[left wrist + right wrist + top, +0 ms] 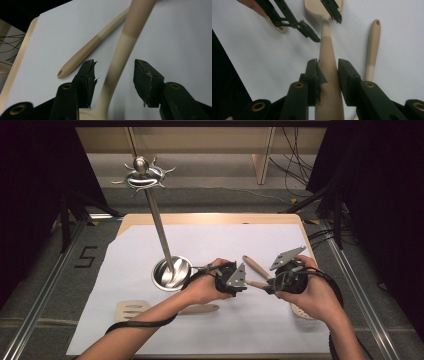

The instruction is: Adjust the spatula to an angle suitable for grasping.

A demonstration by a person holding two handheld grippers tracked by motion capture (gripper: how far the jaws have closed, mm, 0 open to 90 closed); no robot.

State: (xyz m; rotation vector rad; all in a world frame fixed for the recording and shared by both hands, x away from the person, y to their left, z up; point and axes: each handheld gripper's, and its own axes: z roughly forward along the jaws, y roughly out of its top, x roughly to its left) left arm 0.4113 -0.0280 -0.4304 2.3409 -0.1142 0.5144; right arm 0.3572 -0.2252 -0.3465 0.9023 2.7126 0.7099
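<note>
White paper [210,245] covers the wooden tabletop [210,217], with dark curtains on both sides. Right of the middle, a wooden spoon [328,75] is held above the paper. The right gripper [327,67] is clamped on its thick handle; the right gripper view shows both pads pressed against the wood and the spoon's bowl at the far end. There the left gripper [325,26] straddles the spoon's neck with its jaws apart. The left gripper view [115,75] confirms this: clear gaps lie between the spoon [120,60] and each pad.

Just beyond the held spoon, a second wooden utensil handle [92,45] lies flat on the paper, its hanging hole showing in both gripper views. The high view adds what those miss: a slotted wooden turner [150,309] lies near the left forearm. A steel utensil stand [170,270] rises left of the middle, its hooked crown [142,172] at the top.
</note>
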